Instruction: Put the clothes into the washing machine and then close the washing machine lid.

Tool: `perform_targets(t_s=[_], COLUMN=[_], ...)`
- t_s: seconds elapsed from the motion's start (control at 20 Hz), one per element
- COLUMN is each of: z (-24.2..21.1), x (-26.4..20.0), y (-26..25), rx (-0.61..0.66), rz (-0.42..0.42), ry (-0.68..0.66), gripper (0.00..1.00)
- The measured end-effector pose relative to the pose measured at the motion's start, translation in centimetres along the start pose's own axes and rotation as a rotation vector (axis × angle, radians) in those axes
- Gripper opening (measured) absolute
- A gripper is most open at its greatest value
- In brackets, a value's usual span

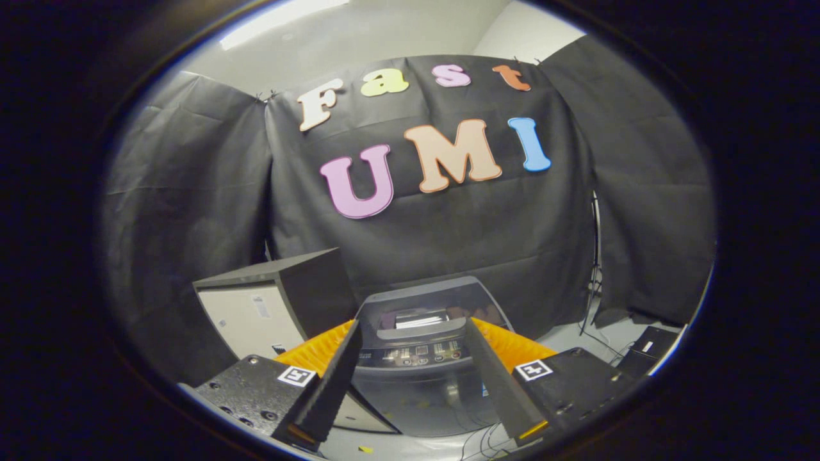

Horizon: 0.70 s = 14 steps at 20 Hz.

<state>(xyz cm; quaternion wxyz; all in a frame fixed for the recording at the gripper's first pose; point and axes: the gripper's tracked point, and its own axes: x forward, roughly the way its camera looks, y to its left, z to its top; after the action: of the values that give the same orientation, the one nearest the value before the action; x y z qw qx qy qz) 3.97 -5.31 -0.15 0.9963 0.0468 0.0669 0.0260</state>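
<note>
My hand-held gripper is spread wide and holds nothing. The washing machine sits straight ahead, seen between my fingers, lid looking down. I see no clothes from here.

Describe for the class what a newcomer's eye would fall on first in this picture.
The washing machine stands just ahead of the open tool, seen between its spread fingers, which hold nothing. Its lid looks closed, with the control panel below it. A dark box with a pale front stands beside the machine, against the black cloth wall.
</note>
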Motion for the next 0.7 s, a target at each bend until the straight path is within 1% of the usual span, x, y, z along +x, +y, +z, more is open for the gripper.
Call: perform_targets(t_s=[0.15,0.2,0.25,0.3,0.45,0.5,0.7], z=[-0.1,-0.5,-0.5,0.2,1.2,2.2,4.5], x=[0.5,0.4,0.1,-0.4,-1.6,-2.0,-3.3], y=[-0.6,-0.2,0.3,0.6,0.3,0.3,-0.9], rx=[-0.024,-0.030,-0.029,-0.019,0.021,0.033,0.046], rz=[-0.012,0.004,0.037,0.047,0.058,0.063,0.038], ry=[-0.001,0.020,0.020,-0.006,0.005,-0.029,-0.081], gripper=[0.98,0.98,0.98,0.97,0.97,0.97,0.97])
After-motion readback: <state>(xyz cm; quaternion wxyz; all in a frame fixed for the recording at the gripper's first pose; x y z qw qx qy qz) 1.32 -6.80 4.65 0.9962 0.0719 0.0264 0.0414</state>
